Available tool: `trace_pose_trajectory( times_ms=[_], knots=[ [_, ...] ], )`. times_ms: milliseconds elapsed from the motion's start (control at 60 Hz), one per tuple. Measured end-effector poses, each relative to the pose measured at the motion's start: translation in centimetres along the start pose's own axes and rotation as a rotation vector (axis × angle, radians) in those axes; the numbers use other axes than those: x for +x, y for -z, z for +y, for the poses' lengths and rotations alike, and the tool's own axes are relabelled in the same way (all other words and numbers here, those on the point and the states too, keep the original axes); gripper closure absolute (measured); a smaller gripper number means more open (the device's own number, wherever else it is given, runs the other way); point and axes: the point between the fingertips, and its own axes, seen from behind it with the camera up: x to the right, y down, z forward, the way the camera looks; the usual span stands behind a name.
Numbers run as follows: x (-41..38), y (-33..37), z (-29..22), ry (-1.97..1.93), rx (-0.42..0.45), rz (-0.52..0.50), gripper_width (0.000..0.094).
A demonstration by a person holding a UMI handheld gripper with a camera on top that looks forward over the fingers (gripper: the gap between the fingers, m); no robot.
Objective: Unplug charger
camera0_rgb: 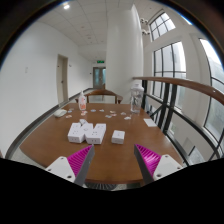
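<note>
My gripper is open and empty, its two magenta pads wide apart above the near part of a long brown table. Beyond the fingers, near the table's middle, lie several white box-like things: a group of white blocks and a single smaller white block to their right. I cannot tell which of them is the charger or where a socket is. Nothing stands between the fingers.
Small white items lie on the table's far left and more at its right edge. A pinkish bottle stands at the far end, with chairs behind it. A railing and large windows run along the right. A door is in the left wall.
</note>
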Motion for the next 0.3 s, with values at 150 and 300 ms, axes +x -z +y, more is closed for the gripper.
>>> trace_pose_trajectory(
  times_ms=[150, 300],
  knots=[
    [1.5, 2.2, -0.1, 0.045, 0.040, 0.045, 0.0106],
    [0.9, 2.7, 0.8, 0.033, 0.041, 0.011, 0.0106]
  ],
)
